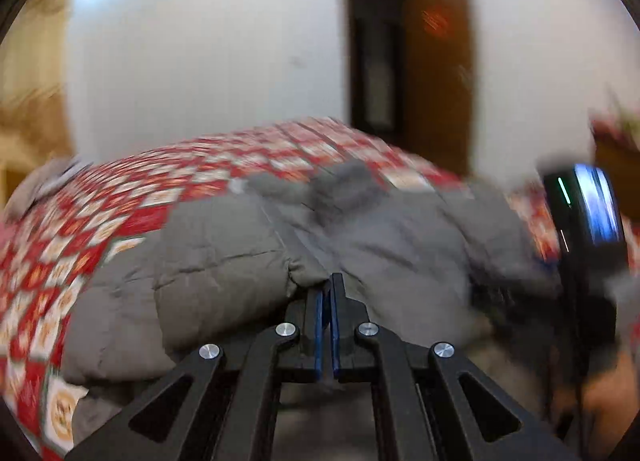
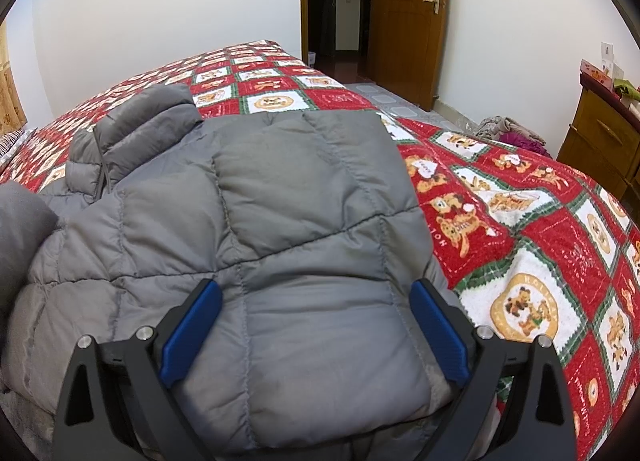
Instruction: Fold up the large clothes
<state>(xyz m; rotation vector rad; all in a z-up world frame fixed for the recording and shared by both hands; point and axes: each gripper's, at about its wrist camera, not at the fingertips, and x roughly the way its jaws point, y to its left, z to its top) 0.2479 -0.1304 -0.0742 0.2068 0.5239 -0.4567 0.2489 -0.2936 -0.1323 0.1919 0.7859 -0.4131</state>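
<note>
A grey quilted puffer jacket [image 2: 280, 201] lies on a bed with a red patterned quilt [image 2: 520, 229]. Its collar [image 2: 140, 121] points to the far left. My right gripper [image 2: 316, 301] is open, its blue pads [image 2: 438, 335] straddling the jacket's near folded part, just above it. In the left wrist view, which is motion-blurred, my left gripper [image 1: 327, 285] is shut on the jacket's edge [image 1: 304, 273], the fabric [image 1: 224, 261] bunched ahead of the tips. The right gripper's body [image 1: 584, 221] shows at the right there.
The quilt [image 1: 100, 213] covers the bed. A wooden door [image 2: 404, 17] stands open at the back. A wooden dresser [image 2: 600, 133] is at the far right, with a pile of clothes [image 2: 508, 131] on the floor beside it.
</note>
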